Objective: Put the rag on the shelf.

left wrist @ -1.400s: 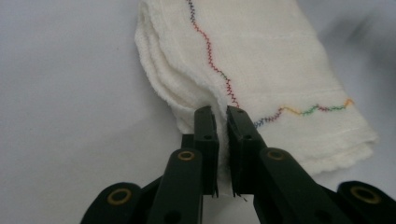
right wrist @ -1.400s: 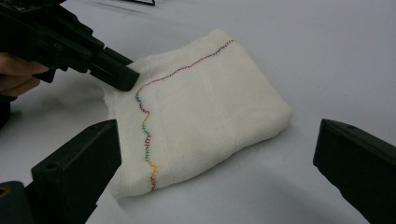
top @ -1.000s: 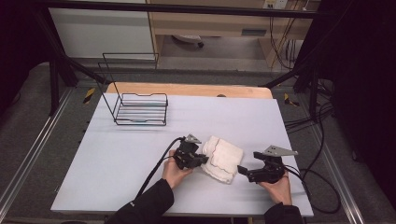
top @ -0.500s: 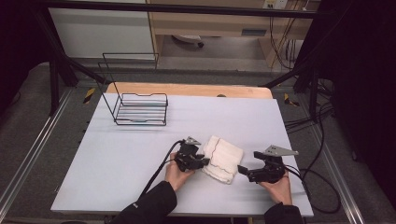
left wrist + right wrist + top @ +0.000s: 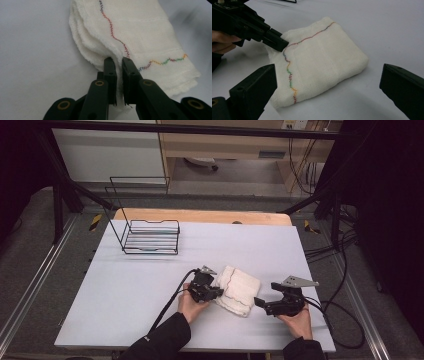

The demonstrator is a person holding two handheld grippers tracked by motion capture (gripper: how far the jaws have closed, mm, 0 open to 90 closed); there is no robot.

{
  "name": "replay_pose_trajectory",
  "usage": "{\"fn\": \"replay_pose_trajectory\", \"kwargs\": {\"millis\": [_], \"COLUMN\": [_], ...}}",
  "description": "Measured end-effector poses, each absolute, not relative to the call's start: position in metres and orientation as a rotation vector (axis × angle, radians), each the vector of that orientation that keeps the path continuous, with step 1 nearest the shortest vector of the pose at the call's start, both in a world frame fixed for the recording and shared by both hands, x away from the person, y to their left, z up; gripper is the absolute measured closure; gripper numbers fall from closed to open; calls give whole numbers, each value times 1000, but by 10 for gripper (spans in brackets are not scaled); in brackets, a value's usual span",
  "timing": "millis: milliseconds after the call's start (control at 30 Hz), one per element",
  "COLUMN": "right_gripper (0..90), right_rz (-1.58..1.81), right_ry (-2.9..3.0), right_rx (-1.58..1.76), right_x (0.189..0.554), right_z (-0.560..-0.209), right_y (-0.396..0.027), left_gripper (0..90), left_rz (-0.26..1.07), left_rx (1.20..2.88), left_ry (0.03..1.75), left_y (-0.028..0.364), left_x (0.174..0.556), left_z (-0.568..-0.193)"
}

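Left claw (image 5: pixel 118 65) pinches the soft, folded white terry cloth (image 5: pixel 140 32).

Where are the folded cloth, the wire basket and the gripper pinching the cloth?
Folded cloth (image 5: pixel 239 290), high view, middle of its top layer.
Wire basket (image 5: pixel 150 251), high view, front rim.
Left gripper (image 5: pixel 119 65), left gripper view, between its fingertips, shut on the cloth's edge.
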State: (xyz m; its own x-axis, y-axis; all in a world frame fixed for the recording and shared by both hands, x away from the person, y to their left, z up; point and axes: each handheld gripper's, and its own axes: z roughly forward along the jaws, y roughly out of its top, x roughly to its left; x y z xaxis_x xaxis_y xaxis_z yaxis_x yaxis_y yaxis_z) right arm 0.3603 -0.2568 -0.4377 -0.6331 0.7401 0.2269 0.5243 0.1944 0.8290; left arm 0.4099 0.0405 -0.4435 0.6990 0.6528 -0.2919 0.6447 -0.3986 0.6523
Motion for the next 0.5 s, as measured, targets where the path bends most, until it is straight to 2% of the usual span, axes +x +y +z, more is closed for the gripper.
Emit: {"fn": "replay_pose_trajectory", "kwargs": {"millis": [500], "right_gripper": [18], "right_rz": [1419], "right_ry": [2244], "right_rx": [1213], "right_x": [360], "right_z": [-438], "right_y": [-257], "left_gripper": [832], "left_rz": [62], "left_rx": [2168], "left_ry": [949], "left_y": [64], "left_x": [400], "left_z": [-421]}}
